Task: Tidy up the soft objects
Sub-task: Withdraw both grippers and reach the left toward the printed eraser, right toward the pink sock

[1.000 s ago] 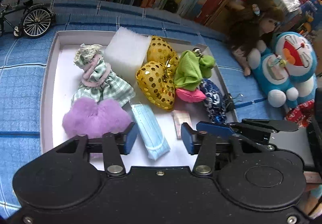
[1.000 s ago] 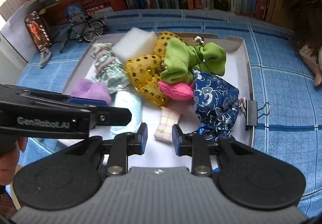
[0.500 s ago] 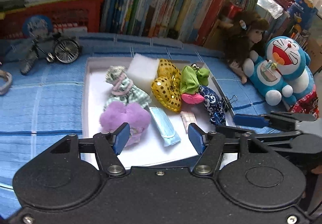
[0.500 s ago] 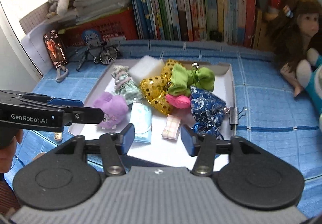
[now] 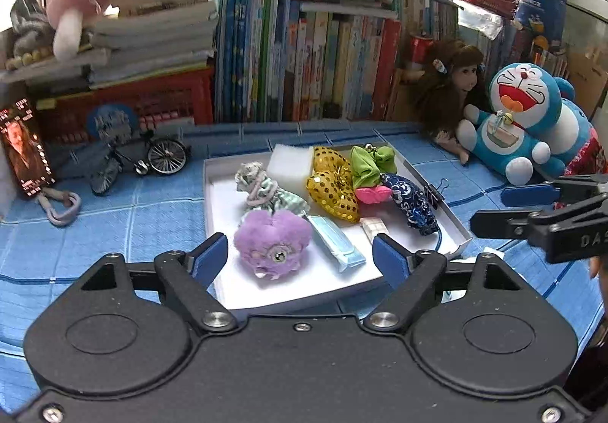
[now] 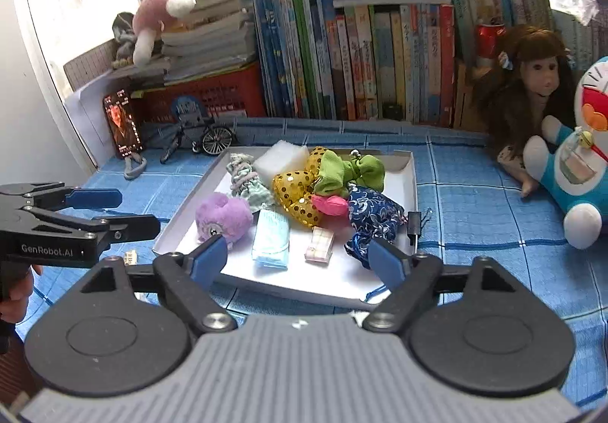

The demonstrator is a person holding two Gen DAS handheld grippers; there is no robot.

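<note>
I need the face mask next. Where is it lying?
The blue face mask lies in the white tray near its front edge, between the purple fluffy toy and the small checked packet.

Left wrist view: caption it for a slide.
Open left gripper above shallow white cardboard tray holding fluffy purple plush and folded blue face mask.

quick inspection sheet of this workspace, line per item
surface: blue checked cloth, white tray on it
job's things: purple fluffy toy, face mask, gold sequin hearts, green bow, blue pouch, white sponge, all in the tray
clutter: toy bicycle, binder clip on the tray's rim
grippers: left tool and right tool open, empty, jaws just been opening
cables: nothing seen
surroundings: books, doll, blue cat plush
</note>
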